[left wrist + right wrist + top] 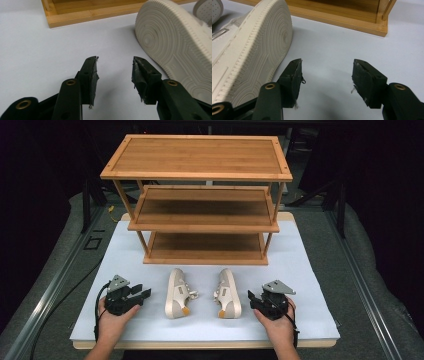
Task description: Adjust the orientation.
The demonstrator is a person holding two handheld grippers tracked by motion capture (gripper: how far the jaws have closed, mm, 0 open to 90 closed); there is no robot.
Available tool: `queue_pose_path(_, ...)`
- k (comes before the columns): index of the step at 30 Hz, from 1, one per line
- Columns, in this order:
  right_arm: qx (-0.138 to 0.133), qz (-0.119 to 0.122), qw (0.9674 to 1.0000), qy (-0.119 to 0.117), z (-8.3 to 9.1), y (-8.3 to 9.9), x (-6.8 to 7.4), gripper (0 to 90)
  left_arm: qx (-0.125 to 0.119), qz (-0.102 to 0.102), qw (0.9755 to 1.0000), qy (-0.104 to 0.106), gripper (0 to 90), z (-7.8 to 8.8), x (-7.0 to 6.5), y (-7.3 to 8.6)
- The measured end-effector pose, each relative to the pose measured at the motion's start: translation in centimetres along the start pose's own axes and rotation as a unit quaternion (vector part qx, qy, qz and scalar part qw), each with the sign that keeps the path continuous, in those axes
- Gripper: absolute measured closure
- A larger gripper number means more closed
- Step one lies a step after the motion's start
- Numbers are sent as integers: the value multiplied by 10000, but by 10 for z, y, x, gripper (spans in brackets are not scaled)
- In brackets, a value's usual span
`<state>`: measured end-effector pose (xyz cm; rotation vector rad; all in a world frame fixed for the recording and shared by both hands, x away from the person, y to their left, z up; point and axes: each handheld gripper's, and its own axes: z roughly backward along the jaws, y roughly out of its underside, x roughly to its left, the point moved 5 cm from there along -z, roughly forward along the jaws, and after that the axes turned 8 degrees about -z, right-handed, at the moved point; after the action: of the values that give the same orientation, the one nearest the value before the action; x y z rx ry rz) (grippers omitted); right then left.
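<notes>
White tabletop (300,270) carries a three-tier bamboo rack (200,195) at the far side. Near of it, two cream shoes lie on their sides: left shoe (176,294), right shoe (229,294). My left gripper (145,294) rests left of them, jaws apart, empty. My right gripper (251,298) rests right, jaws wide, empty.

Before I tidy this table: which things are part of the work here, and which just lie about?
In the work:
- left cream sneaker, on its side
- right cream sneaker, on its side
- three-tier bamboo shoe rack
- left gripper and right gripper, both open

Lying about:
- white table mat
</notes>
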<state>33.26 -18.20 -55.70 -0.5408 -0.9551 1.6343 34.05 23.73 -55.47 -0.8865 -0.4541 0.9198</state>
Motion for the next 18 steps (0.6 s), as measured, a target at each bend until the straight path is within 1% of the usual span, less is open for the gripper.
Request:
queue_pose_path(1,-1,17,10000,5,0,0,0,407,-47,24,10000,23,557,1,-2,-1)
queue_pose_path(4,-16,3,10000,-7,1,-1,2,408,-135,1,9999,79,573,5,-6,-5)
queue_pose_path(5,-26,16,10000,7,2,-1,2,409,-162,-5,9998,114,599,6,-8,-6)
queue_pose_path(6,-26,15,10000,13,2,-1,2,409,-154,-32,9997,196,618,8,-12,-7)
queue_pose_path(7,-21,11,10000,11,2,-1,2,409,-154,-32,9997,196,629,8,-12,-7)
queue_pose_path(8,-24,11,10000,3,2,-1,2,409,-149,-40,9996,227,650,8,-14,-8)
queue_pose_path(12,-37,-12,10000,-9,3,-1,3,410,-172,-102,9992,341,683,12,-22,-12)
queue_pose_path(13,-54,-24,10000,-11,3,-2,2,409,-184,-137,9990,380,703,12,-24,-13)
queue_pose_path(17,-66,-47,10000,-25,3,-2,2,410,-213,-255,9981,510,737,16,-33,-17)
queue_pose_path(18,-77,-69,9999,-22,3,-2,1,409,-223,-303,9977,568,757,17,-38,-18)
